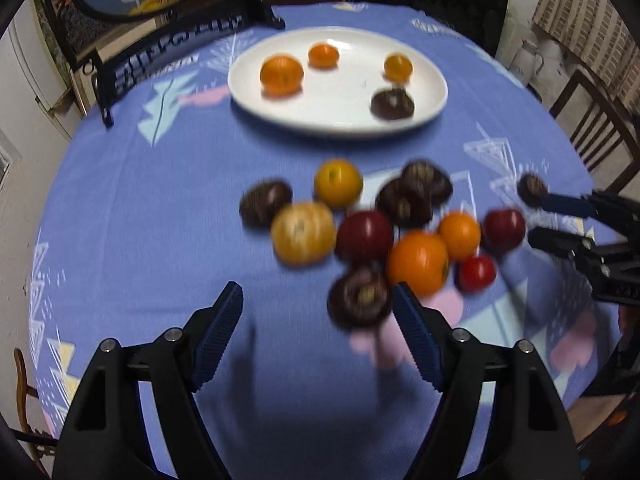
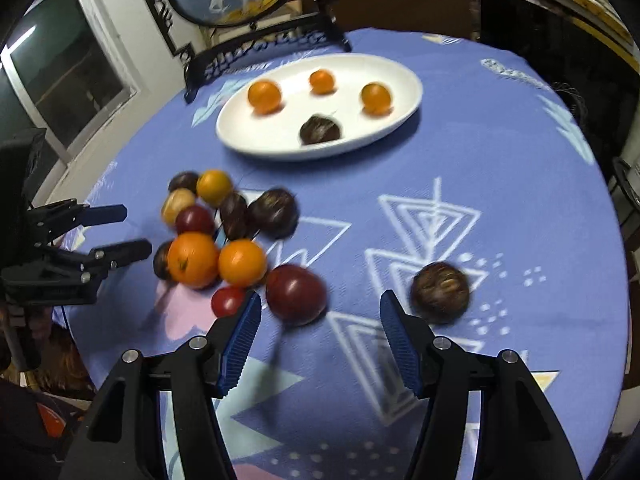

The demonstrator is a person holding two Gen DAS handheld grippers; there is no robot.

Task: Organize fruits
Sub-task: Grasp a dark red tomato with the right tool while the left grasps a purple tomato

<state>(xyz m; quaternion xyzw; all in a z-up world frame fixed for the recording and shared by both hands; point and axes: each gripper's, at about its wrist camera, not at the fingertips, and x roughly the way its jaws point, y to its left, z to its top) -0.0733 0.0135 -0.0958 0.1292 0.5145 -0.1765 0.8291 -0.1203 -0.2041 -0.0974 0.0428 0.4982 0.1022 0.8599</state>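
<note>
A white oval plate (image 1: 340,120) (image 2: 248,140) at the far side of the table holds three oranges and one dark purple fruit (image 1: 392,104) (image 2: 320,130). A pile of several oranges, dark purple fruits and red fruits (image 1: 376,228) (image 2: 224,236) lies on the blue cloth. My left gripper (image 1: 318,320) is open and empty, a dark purple fruit (image 1: 360,298) just ahead by its right finger. My right gripper (image 2: 320,320) is open and empty, a dark red fruit (image 2: 296,294) just ahead. A lone dark fruit (image 2: 440,292) (image 1: 532,189) lies beside its right finger.
A black stand with a round blue picture (image 1: 168,36) (image 2: 256,36) stands behind the plate. Wooden chairs (image 1: 596,128) ring the round table. The right gripper shows at the right edge of the left wrist view (image 1: 560,220); the left gripper shows at the left of the right wrist view (image 2: 120,232).
</note>
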